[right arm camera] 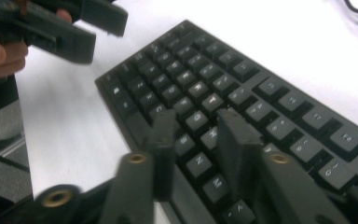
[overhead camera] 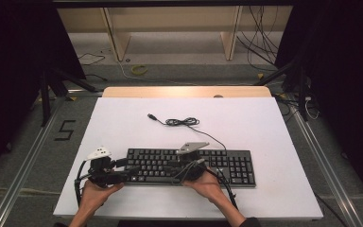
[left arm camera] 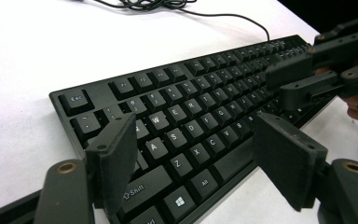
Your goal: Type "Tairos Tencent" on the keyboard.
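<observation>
The high view looks down from the near side; both gripper views sit close over the keyboard (overhead camera: 189,165), facing each other.

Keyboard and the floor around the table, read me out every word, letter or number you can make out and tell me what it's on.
"Esc", "Shift", "Alt": keys on the keyboard.
"W", "A", "S", "D", "Z", "X", "C": its letter keys.
"5": taped on the floor.
Remaining key legends are too small or blurred.
</observation>
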`<state>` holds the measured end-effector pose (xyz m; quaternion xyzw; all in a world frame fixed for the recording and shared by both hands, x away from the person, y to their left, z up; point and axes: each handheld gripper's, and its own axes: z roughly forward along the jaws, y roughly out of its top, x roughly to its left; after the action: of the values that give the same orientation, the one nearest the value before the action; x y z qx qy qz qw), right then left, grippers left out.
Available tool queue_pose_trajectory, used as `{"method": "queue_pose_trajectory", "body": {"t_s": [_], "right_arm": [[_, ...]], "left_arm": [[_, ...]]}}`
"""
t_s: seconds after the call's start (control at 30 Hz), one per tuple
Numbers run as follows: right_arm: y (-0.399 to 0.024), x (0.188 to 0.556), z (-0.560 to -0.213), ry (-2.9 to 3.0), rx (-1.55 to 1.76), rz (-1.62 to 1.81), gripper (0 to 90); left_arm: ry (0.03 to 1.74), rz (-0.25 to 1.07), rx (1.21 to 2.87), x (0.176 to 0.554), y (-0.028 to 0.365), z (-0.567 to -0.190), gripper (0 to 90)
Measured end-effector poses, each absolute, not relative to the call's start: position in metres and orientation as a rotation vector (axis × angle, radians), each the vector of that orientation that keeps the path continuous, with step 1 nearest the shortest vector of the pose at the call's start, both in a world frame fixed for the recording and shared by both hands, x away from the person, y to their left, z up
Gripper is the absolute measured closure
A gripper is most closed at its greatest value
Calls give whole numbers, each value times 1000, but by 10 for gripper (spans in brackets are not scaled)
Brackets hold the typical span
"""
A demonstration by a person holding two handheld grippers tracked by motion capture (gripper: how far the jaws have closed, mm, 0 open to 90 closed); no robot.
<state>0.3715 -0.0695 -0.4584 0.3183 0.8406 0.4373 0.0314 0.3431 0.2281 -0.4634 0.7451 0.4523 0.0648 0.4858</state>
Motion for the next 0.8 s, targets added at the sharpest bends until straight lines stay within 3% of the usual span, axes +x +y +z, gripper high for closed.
{"method": "queue_pose_trajectory", "body": {"t_s": [0.3,0.47,0.6,0.8], "right_arm": [[-61,383,-454,2587,1010,1331,446],[-54,391,-454,2580,1022,1326,407],[-49,396,-454,2585,1025,1323,420],[-41,400,-456,2588,1024,1320,546]], "left_arm": [[1118,152,1835,344,230,-464,358],[1127,153,1857,345,229,-465,418],[1136,150,1883,346,229,-467,484],[1145,150,1905,347,230,-467,597]]}}
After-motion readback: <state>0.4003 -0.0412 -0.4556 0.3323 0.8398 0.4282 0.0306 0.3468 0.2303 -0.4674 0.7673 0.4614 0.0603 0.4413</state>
